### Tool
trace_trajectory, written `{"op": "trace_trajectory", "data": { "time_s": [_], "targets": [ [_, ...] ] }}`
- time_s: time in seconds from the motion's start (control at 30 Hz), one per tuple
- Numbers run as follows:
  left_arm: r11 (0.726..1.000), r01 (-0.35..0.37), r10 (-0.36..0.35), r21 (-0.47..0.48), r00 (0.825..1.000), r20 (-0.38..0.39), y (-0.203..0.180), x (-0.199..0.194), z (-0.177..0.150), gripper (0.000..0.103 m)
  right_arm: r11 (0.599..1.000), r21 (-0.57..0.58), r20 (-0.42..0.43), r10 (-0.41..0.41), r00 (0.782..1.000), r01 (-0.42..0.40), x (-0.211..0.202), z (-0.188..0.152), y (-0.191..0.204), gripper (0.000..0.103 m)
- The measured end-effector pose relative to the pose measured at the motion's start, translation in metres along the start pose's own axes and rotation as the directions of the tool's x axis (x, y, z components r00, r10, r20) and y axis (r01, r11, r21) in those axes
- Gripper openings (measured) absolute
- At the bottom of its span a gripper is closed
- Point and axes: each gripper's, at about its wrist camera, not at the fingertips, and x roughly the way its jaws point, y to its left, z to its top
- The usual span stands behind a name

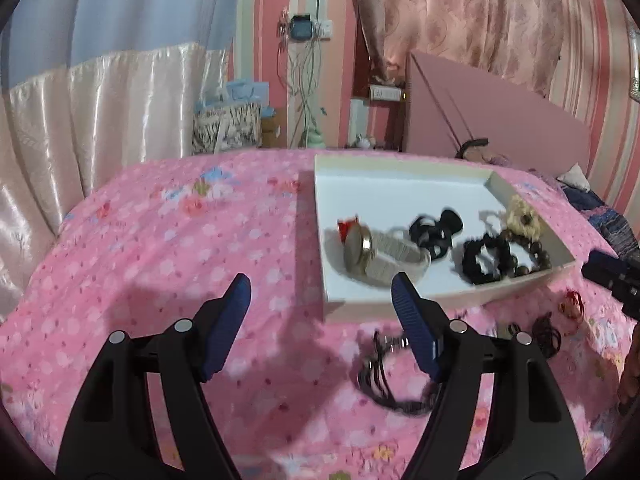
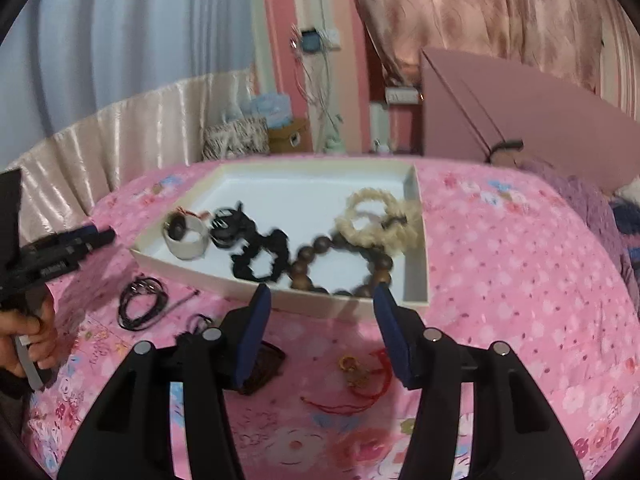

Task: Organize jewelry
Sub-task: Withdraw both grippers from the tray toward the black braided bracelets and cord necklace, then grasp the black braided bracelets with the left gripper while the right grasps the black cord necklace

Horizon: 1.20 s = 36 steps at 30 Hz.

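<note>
A white tray lies on the pink bed. It holds a gold-faced watch, a black clip, a black scrunchie, a brown bead bracelet and a cream scrunchie. My left gripper hovers open and empty before the tray's near left corner, with a black cord necklace on the sheet beside its right finger. My right gripper stands open and empty at the tray's near edge. Below it on the sheet lie a red string bracelet and a dark band.
The flowered pink sheet spreads wide to the left of the tray. A pink box lid leans up behind the tray. Dark hair ties lie on the sheet near the right. A hand holds the left gripper's handle. Curtains hang beyond the bed.
</note>
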Motion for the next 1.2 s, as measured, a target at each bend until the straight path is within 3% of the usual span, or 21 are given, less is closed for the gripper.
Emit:
{"op": "trace_trajectory", "data": {
  "time_s": [0.17, 0.33, 0.53, 0.97, 1.2],
  "targets": [
    [0.997, -0.021, 0.022, 0.074, 1.000, -0.022, -0.019, 0.001, -0.022, 0.072, 0.999, -0.023, -0.097, 0.032, 0.995, -0.034, 0.018, -0.017, 0.017, 0.054],
    [0.997, 0.023, -0.017, 0.069, 0.996, -0.086, -0.027, 0.012, -0.028, 0.072, 0.998, -0.049, -0.137, 0.042, 0.990, -0.049, 0.026, -0.024, 0.026, 0.054],
    [0.997, 0.037, -0.029, 0.066, 0.992, -0.124, -0.027, 0.020, -0.029, 0.072, 0.997, -0.056, -0.156, 0.051, 0.986, -0.060, 0.028, -0.027, 0.030, 0.054],
    [0.997, 0.042, -0.033, 0.064, 0.991, -0.130, -0.028, 0.020, -0.030, 0.072, 0.995, -0.080, -0.164, 0.052, 0.985, -0.066, 0.028, -0.028, 0.037, 0.054],
    [0.995, 0.043, -0.027, 0.089, 0.985, -0.171, -0.033, 0.027, -0.032, 0.072, 0.992, -0.091, -0.211, 0.067, 0.975, -0.088, 0.034, -0.034, 0.041, 0.056]
  ]
}}
